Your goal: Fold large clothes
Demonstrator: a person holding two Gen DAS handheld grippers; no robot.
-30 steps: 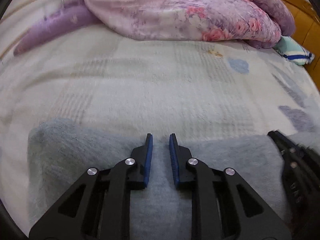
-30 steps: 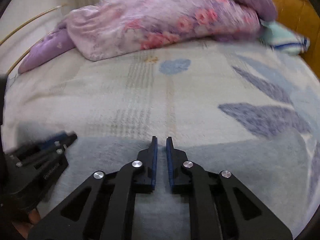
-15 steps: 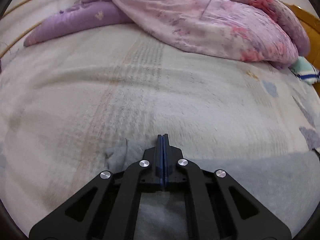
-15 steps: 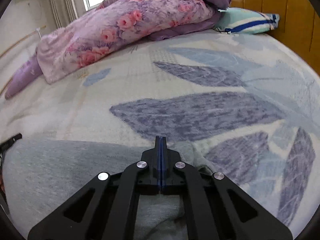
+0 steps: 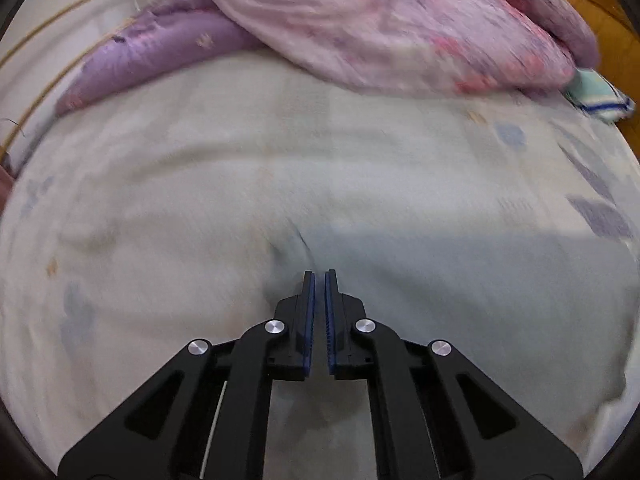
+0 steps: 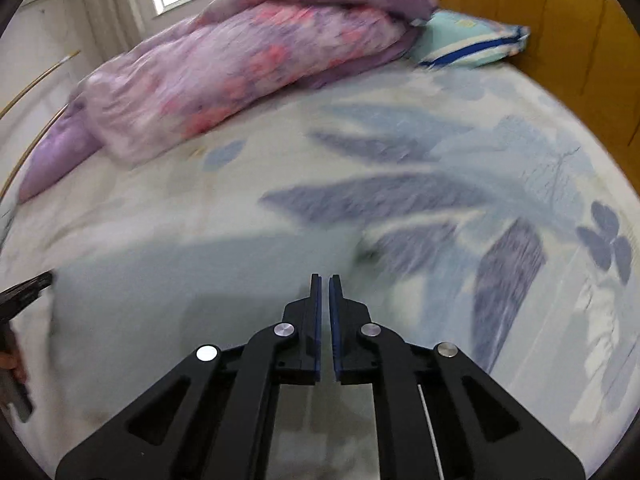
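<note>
Left claw (image 5: pixel 319 280): jaws opening, a narrow gap showing, nothing visibly pinched. Right claw (image 6: pixel 324 284): likewise opening and empty. Grey garment (image 5: pixel 460 292): spread flat on the bed (image 5: pixel 200 184), directly under and ahead of both claws, long axis running across from one to the other; each claw sits near 1 end. Surface soft, pale grey, possibly fleece, though blur hides detail. Far side: floral quilt (image 6: pixel 248 64).
</note>
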